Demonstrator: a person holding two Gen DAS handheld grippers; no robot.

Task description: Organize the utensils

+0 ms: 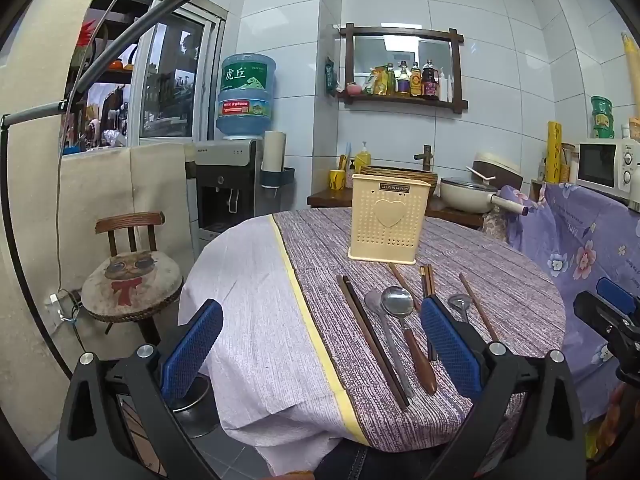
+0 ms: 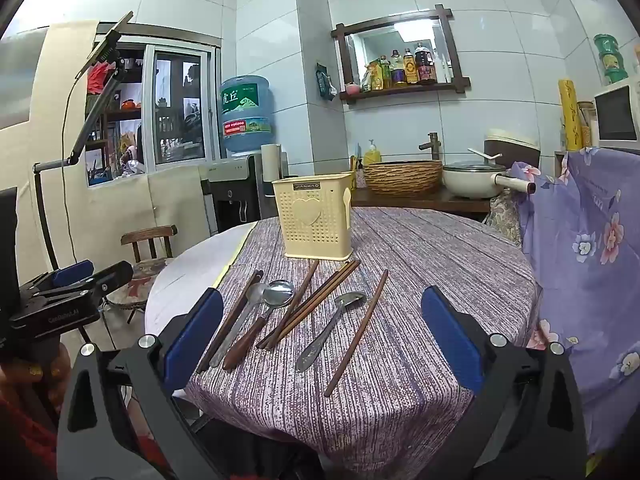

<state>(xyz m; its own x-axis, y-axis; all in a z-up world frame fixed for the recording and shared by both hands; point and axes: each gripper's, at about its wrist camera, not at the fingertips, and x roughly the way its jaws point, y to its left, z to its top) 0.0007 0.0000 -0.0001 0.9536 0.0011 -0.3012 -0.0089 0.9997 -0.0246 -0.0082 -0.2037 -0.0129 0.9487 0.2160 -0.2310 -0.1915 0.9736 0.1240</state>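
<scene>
A cream perforated utensil holder [image 1: 387, 220] [image 2: 316, 218] stands upright on the round table. In front of it lie dark chopsticks [image 1: 372, 340] [image 2: 230, 320], a plain steel spoon [image 1: 386, 344] [image 2: 240, 322], a wooden-handled spoon [image 1: 404, 320] [image 2: 264, 316], more chopsticks [image 2: 316, 304] [image 1: 427, 280], another steel spoon [image 2: 334, 326] [image 1: 460, 306] and a single chopstick [image 2: 358, 332] [image 1: 478, 306]. My left gripper [image 1: 320, 344] is open and empty above the table's near edge. My right gripper [image 2: 322, 336] is open and empty, above the utensils' near ends.
The tablecloth [image 2: 420, 264] is purple with a white part [image 1: 248, 300] on the left. A wooden chair [image 1: 132, 276] stands left of the table. Behind are a water dispenser [image 1: 228, 184], a basket [image 2: 404, 176], a pot [image 2: 476, 180] and a floral-covered object [image 2: 592, 248] at right.
</scene>
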